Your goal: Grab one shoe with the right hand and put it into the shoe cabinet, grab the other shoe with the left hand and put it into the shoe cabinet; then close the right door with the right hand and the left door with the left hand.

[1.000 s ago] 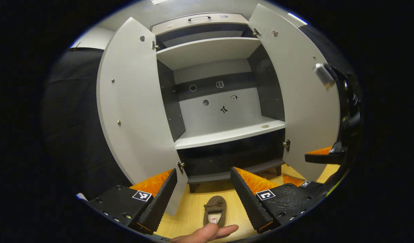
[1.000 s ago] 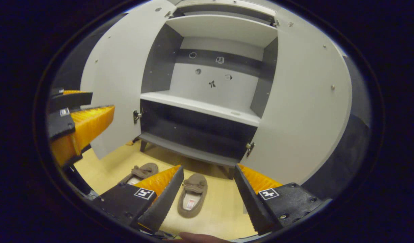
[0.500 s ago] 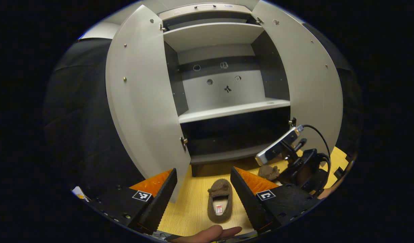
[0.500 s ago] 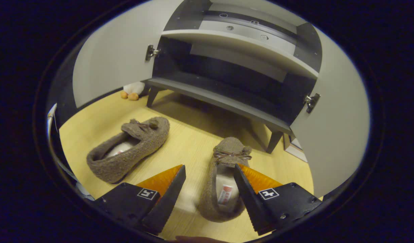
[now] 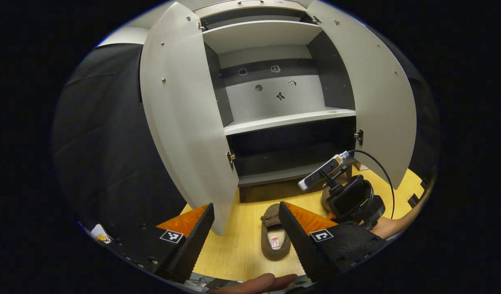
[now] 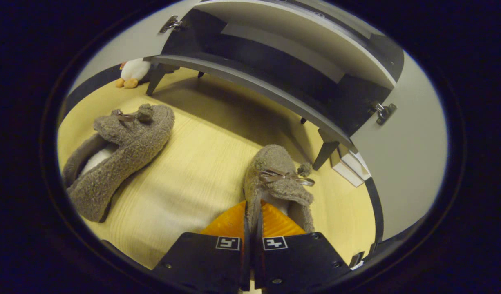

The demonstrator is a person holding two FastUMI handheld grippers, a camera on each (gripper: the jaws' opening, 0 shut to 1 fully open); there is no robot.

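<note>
Fuzzy brown, the nearer shoe (image 6: 277, 179) sits on the floor before the open cabinet (image 5: 283, 122), my right tool (image 6: 250, 222) pinching its edge for lifting, my left tool (image 5: 244, 234) spread.

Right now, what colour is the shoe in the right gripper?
Fuzzy grey-brown shoe, clearest in the right gripper view.

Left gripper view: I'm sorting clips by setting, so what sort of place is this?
Likely a mock home entryway: an open shoe cabinet, fuzzy slippers on a wood-look floor, black cloth behind.
</note>
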